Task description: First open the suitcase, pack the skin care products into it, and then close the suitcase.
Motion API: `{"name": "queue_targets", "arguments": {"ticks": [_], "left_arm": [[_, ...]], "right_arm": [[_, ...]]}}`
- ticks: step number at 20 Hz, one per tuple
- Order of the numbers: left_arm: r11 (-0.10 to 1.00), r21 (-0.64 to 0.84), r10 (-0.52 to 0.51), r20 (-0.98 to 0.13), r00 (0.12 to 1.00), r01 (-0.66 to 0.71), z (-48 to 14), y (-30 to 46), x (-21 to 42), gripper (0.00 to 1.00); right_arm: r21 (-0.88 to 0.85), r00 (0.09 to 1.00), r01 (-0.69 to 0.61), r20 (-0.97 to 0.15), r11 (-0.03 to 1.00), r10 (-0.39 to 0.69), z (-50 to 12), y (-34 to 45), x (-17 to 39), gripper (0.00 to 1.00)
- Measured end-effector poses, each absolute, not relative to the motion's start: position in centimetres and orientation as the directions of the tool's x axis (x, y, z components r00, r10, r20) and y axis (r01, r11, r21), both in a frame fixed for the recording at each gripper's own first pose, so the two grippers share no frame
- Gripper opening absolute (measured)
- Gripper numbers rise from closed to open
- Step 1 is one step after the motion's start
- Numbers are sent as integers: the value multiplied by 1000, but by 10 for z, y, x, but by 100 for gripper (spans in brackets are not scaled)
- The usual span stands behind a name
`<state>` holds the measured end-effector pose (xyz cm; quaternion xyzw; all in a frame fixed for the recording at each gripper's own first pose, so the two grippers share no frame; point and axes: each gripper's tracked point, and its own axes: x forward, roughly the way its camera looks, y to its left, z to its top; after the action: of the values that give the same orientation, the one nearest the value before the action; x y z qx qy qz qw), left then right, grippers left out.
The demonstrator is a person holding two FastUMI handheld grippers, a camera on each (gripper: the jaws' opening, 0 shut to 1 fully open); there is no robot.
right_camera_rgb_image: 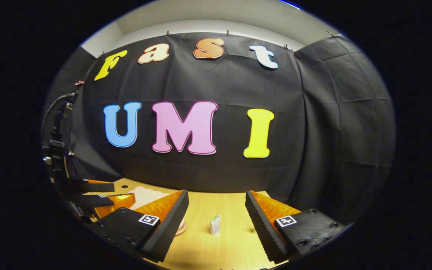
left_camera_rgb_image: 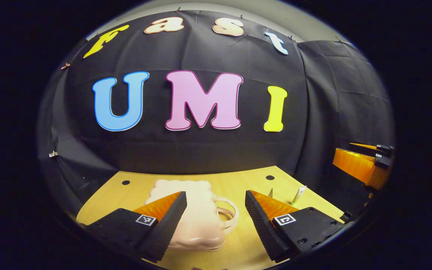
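A small pale pink suitcase [left_camera_rgb_image: 197, 213] lies closed on the wooden table [left_camera_rgb_image: 238, 180], its loop handle [left_camera_rgb_image: 229, 215] pointing right. My left gripper [left_camera_rgb_image: 216, 213] hovers open above it, the left finger over the case, nothing held. A small white tube [left_camera_rgb_image: 299, 194] stands on the table to the right of the case. In the right gripper view the same tube [right_camera_rgb_image: 215, 224] stands between my open fingers, farther off; my right gripper [right_camera_rgb_image: 216, 217] holds nothing. The suitcase's edge [right_camera_rgb_image: 144, 195] shows at the left there.
The other gripper [left_camera_rgb_image: 366, 161] shows at the far right edge of the left gripper view, and the left one [right_camera_rgb_image: 96, 195] at the left edge of the right gripper view. Black cloth walls close the table's back and right side. Small dark holes [left_camera_rgb_image: 270, 177] dot the tabletop.
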<state>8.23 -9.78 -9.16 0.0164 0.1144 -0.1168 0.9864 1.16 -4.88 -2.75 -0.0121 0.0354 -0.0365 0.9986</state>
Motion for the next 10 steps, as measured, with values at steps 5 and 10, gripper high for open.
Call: {"name": "queue_targets", "arguments": {"ticks": [5,10], "left_arm": [[959,34,-249,-365,897,280,-157,-151,133,98],[965,16,-221,-494,841,263,-221,-178,173,91]], "right_arm": [[-27,989,110,-99,994,-112,-43,-91,24,96],[-2,987,88,-137,996,-88,-64,-119,43,96]]}}
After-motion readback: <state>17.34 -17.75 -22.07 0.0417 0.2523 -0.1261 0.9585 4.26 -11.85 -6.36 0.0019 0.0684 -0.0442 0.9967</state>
